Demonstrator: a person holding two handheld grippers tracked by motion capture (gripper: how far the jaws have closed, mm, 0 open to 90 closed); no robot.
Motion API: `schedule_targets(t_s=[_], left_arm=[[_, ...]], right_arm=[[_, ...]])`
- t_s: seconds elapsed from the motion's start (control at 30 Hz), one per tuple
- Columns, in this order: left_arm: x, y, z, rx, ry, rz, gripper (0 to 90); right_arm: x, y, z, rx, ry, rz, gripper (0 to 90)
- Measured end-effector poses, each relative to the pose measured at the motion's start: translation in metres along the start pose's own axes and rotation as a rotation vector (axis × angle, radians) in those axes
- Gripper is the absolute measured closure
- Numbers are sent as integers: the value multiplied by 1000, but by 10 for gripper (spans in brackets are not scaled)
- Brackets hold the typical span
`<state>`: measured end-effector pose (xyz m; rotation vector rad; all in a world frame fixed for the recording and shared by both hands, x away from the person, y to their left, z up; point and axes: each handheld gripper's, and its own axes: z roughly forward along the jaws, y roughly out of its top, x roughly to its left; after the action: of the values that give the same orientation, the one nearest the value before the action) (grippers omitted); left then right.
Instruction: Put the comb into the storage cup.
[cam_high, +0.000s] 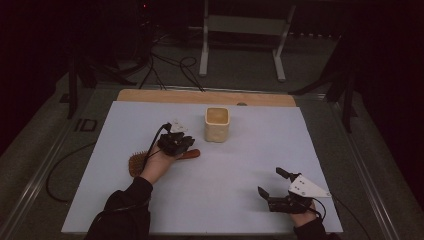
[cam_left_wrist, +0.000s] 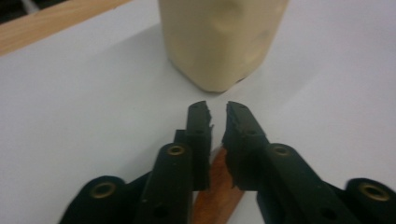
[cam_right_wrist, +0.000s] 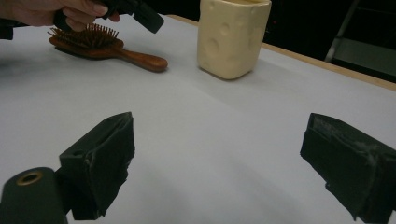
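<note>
Left hand-held gripper nearly closed, right hand-held gripper wide open

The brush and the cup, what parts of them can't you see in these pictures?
- Brush, high view: the left hand and left gripper cover its middle.
- Brush, left gripper view: just a strip of handle shows between the nearly closed jaws; whether they pinch it is unclear.
- Cup, left gripper view: the top edge cuts off its rim.
- Cup, high view: too dim and small to see what's inside.
</note>
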<state>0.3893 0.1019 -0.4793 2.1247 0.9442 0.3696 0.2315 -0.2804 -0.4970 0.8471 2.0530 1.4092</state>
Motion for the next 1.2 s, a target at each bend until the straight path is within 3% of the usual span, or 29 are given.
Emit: schedule_targets(t_s=[0.27, 0.3, 0.47, 0.67, 0.93, 1.2], left_arm=[[2, -2, 11, 48, 29, -46, 900], [2, -2, 15, 77, 42, -51, 900], [2, -1, 22, 127, 69, -67, 900], [1, 0, 31, 181, 72, -97, 900], [-3, -1, 38, 220, 81, -132, 900], [-11, -2, 36, 238, 60, -121, 900]], right_arm=[[0, 0, 0, -1, 1, 3, 93], [1, 0, 0, 0, 3, -3, 94], [0, 0, 0, 0, 3, -1, 93], [0, 0, 0, -1, 4, -1, 93], [0, 0, 0, -2, 3, 3, 93], [0, 1, 0, -4, 3, 1, 94]])
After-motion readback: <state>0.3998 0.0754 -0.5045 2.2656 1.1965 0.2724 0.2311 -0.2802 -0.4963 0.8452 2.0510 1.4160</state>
